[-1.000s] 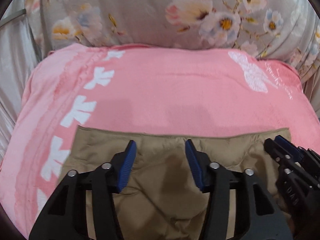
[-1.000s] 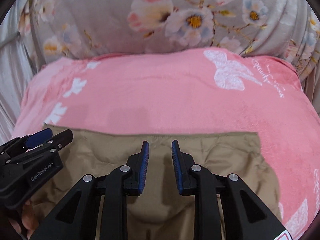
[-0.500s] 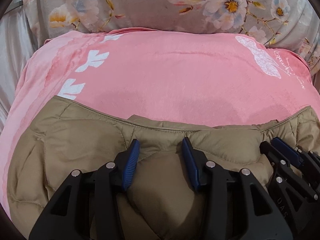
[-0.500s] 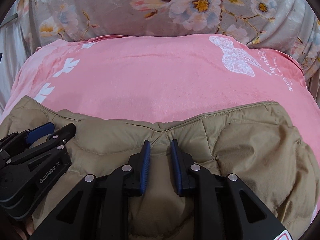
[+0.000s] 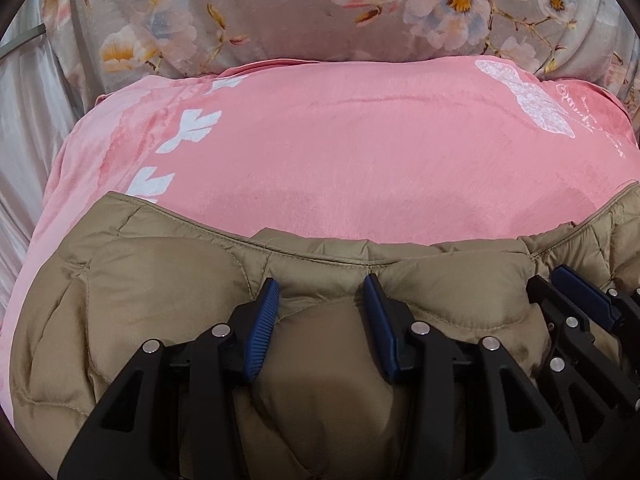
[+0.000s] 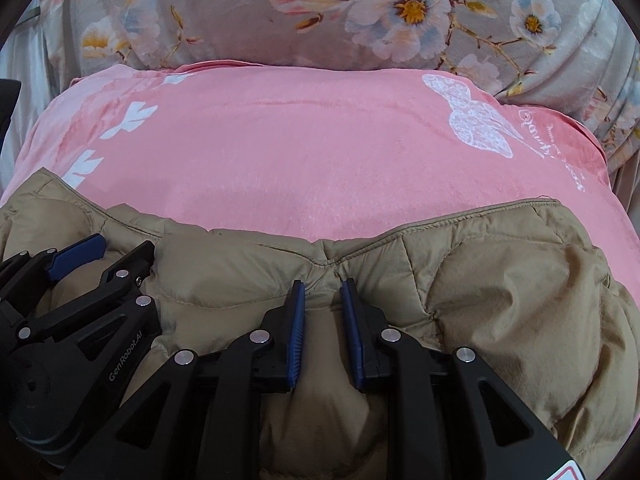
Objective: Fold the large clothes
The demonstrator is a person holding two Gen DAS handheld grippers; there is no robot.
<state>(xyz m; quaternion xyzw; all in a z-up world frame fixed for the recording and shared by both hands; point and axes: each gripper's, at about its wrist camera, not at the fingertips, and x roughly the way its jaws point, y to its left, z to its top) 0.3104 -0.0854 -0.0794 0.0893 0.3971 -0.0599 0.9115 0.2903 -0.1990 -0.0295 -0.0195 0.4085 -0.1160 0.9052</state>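
1. A tan quilted puffer jacket (image 5: 160, 280) lies bunched across the near edge of a pink blanket (image 5: 360, 152). Its stitched hem runs side to side in front of me, and its puffy panels spread out to both sides.
2. My left gripper (image 5: 322, 292) has its blue pads partly apart, pinching a thick fold of the jacket that bulges between them.
3. My right gripper (image 6: 322, 294) has its pads closer together, clamped on a narrower fold beneath a small pucker in the hem.
4. The two grippers sit side by side on the same edge of the jacket, each visible at the border of the other's view.
5. The pink blanket carries white leaf shapes on the left and a white butterfly (image 6: 476, 120) on the right.
6. Beyond it rises grey cloth printed with large flowers (image 6: 360, 12).
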